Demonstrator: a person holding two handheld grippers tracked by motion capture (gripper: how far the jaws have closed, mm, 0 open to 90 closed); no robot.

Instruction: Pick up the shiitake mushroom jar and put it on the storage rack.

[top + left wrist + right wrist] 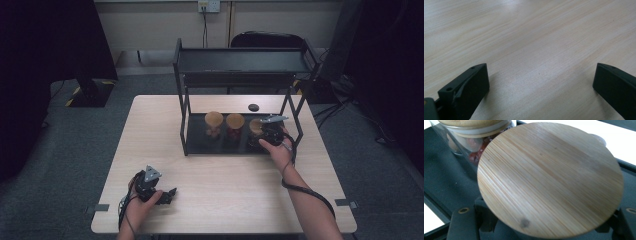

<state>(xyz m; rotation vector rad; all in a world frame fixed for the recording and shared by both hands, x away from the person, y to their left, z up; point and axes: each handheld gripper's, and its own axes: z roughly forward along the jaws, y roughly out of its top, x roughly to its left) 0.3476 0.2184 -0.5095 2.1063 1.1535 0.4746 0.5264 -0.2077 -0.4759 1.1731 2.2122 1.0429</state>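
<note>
Three glass jars with bamboo lids stand in a row on the lower shelf (199, 144) of a black two-tier rack: left jar (214, 121), middle jar (235, 122), right jar (256, 127). My right gripper (265, 134) reaches in from the rack's right front and is shut on the right jar. In the right gripper view that jar's round lid (549, 177) is close up, a jaw on each side below it, and the middle jar (471, 137) with red contents is behind it. My left gripper (169, 194) rests open on the table (536, 37) at the front left, nothing between its jaws (541, 87).
The rack's top shelf (245, 62) overhangs the jars and its posts (183, 120) frame the opening. A small black round object (253, 107) lies on the table behind the rack. A dark chair (267, 39) stands beyond the table's far edge.
</note>
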